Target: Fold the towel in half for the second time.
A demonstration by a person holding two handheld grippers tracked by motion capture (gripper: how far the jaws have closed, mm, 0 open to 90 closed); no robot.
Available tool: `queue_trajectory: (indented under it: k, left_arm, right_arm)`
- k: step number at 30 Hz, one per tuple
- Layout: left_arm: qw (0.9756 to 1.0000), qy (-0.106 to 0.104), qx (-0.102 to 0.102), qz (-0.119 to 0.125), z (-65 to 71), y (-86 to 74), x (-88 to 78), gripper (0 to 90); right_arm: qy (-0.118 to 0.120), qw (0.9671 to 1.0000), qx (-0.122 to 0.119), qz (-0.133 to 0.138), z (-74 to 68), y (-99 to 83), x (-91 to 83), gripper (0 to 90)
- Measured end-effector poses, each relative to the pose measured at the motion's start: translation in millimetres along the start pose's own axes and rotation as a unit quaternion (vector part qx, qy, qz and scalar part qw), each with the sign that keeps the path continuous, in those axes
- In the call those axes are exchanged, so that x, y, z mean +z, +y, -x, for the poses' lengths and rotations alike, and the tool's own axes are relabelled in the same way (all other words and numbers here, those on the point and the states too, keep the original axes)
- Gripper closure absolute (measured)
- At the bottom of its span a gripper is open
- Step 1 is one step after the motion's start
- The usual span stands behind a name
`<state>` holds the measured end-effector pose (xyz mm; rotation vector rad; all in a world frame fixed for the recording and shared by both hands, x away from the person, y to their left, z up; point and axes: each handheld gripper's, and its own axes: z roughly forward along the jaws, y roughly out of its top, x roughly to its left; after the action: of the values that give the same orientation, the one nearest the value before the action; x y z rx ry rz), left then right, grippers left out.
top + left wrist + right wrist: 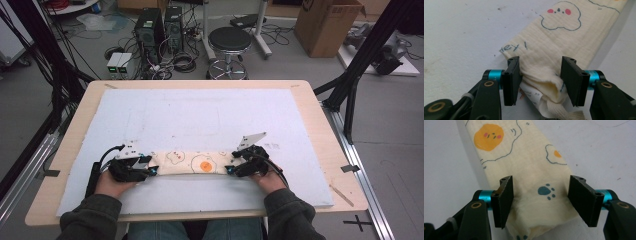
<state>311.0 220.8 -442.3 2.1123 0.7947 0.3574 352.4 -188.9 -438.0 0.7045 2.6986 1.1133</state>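
Note:
A cream cloth (200,163), folded into a long strip and printed with fried eggs, clouds and paw marks, lies across the near part of the white board (210,115). My left gripper (150,166) is at its left end. In the left gripper view the cloth (559,37) end is bunched up between the jaws of the left gripper (540,77), touching both pads. A label (531,93) and a woven loop (556,110) poke out near the jaws. My right gripper (231,164) straddles the right end. In the right gripper view the cloth (524,162) lies mostly flat between the wide jaws of the right gripper (540,200).
The white board lies on a wooden table (325,150). Beyond the table's far edge stand a black stool (229,42), computer towers (150,30) with cables, and a cardboard box (327,22). Black frame struts (360,60) rise at the right.

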Motion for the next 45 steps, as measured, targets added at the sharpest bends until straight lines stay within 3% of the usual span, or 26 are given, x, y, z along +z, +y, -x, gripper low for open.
queue_trajectory:
  k: [7, 15, 19, 26, 32, 36, 45]
  left_arm:
    - [0.9996, 0.001, -0.006, 0.028, -0.7, 2.4, -8.8, 49.5]
    - [0.9980, -0.002, 0.002, 0.063, 2.1, 14.0, -17.5, 48.3]
    - [0.9976, -0.008, 0.005, 0.069, 2.5, 18.8, -14.4, 48.2]
    - [0.9984, -0.019, -0.002, 0.052, -1.1, 19.4, -3.2, 48.7]
    - [0.9994, -0.022, 0.004, 0.028, 0.1, 18.1, 4.0, 48.6]
    - [0.9997, -0.023, 0.009, 0.007, 0.8, 15.8, 9.2, 48.6]
    - [0.9996, -0.023, 0.013, -0.008, 1.9, 11.4, 12.5, 48.3]
  right_arm:
    - [0.001, 1.0000, 0.002, 0.005, -0.3, -0.2, -0.1, 34.3]
    - [0.005, 0.9988, 0.003, 0.050, 0.4, 5.4, -13.8, 31.7]
    - [0.005, 0.9986, 0.002, 0.052, 3.3, 6.0, -16.1, 31.8]
    - [0.011, 0.9991, 0.001, 0.041, 5.5, 5.2, -12.3, 32.3]
    - [0.010, 0.9998, -0.010, 0.013, 4.8, 3.0, -6.4, 32.3]
    - [0.012, 0.9998, -0.007, 0.010, 5.2, 1.2, -5.0, 32.3]
    - [0.011, 0.9999, -0.005, -0.001, 6.0, -2.1, -2.3, 32.6]
